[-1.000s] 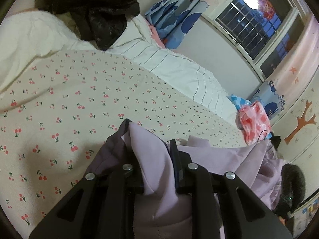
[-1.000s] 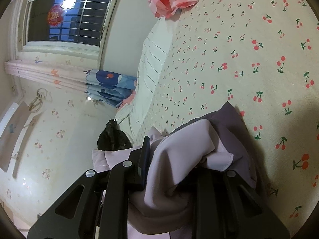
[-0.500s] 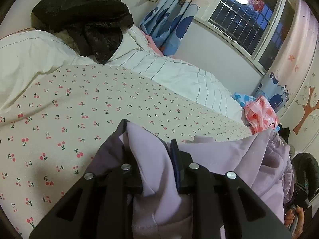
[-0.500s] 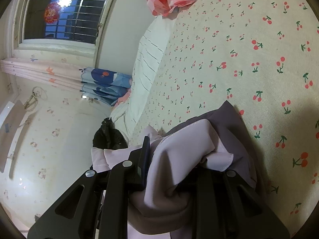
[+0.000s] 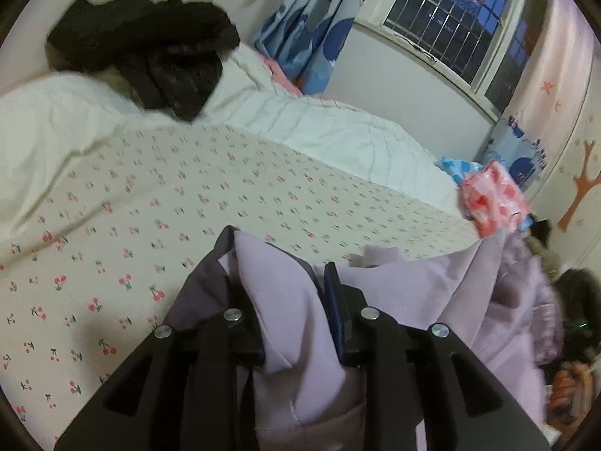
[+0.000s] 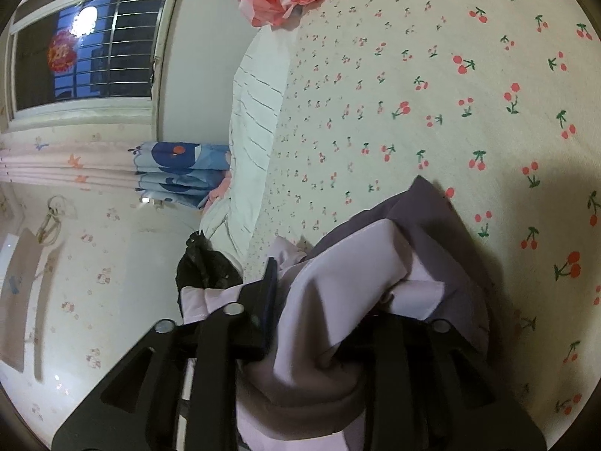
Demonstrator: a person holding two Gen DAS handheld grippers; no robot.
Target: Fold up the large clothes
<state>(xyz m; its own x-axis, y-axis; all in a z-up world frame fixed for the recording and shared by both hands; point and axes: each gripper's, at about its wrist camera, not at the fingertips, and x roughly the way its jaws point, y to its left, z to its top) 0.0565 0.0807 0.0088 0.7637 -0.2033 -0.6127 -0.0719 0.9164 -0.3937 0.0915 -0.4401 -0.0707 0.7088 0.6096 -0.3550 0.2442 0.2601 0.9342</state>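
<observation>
- The jaws of the left gripper [image 5: 289, 282] had just been opened a little, with the fold of the lilac garment [image 5: 285, 300] kept between them.
- The jaws of the right gripper [image 6: 330, 293] had likewise just been eased wider around a bunched fold of the same garment [image 6: 338, 293].
- Both wrist views were rolled slightly, so that the window [image 5: 450, 18] was brought further into the left view.

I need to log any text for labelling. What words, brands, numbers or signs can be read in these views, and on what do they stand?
No text can be read for certain.
Red ornament on the window: it bears a gold mark, too blurred to read.
Lilac garment, cherry-print sheet, pink bag, curtains: patterns only, no lettering visible.
</observation>
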